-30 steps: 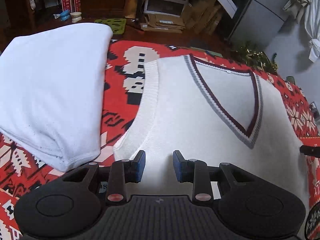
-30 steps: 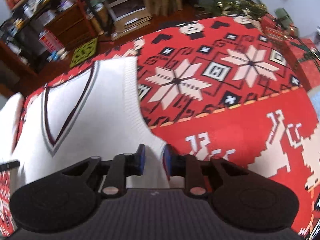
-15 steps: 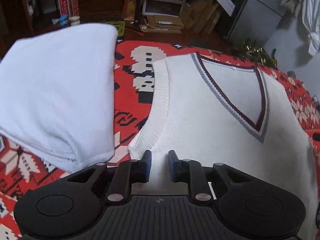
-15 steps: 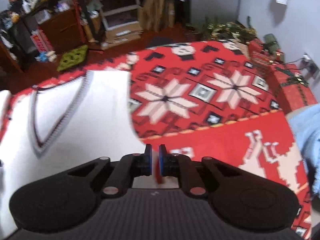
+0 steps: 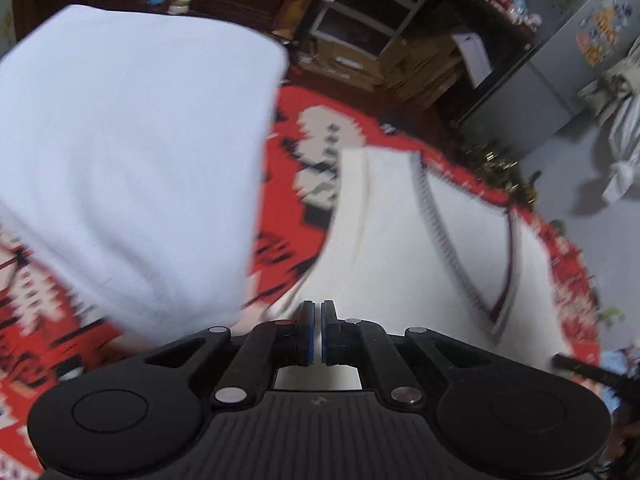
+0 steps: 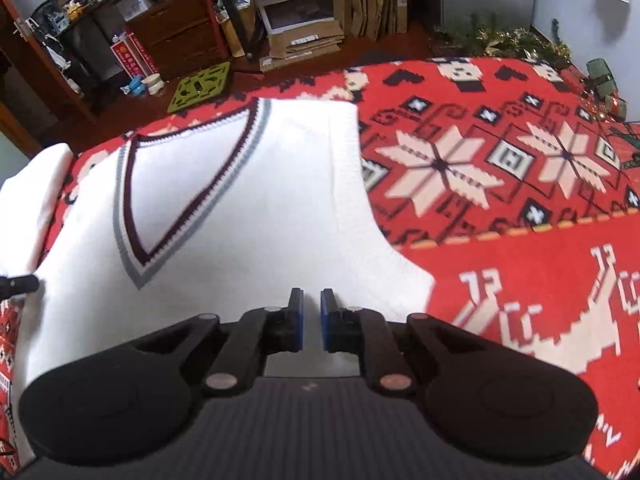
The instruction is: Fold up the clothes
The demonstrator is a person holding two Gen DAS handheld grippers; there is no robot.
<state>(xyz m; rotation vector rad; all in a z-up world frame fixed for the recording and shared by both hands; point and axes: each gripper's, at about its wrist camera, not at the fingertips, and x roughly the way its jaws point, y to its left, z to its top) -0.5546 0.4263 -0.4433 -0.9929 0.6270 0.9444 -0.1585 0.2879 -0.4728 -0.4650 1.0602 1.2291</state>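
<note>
The vest [image 6: 248,216], white with a maroon-and-grey V-neck, is lying flat on the red blanket [image 6: 500,264]. Left gripper [image 5: 316,332] is pinching its near-left edge; right gripper [image 6: 311,320], jaws slightly parted, is hovering over its near-right part, grip unclear.

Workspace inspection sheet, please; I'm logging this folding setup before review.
Surface: red patterned blanket covers the work area.
Job's things: white knit V-neck vest with maroon and grey trim lies flat, neckline away from the grippers; folded white garment sits beside it.
Clutter: nothing seen on the blanket.
Grippers: left gripper nearly closed over the vest's edge, grip unclear; right gripper slightly apart above the vest.
Cables: nothing seen.
Surroundings: cardboard boxes, green mat, wooden drawers.
</note>
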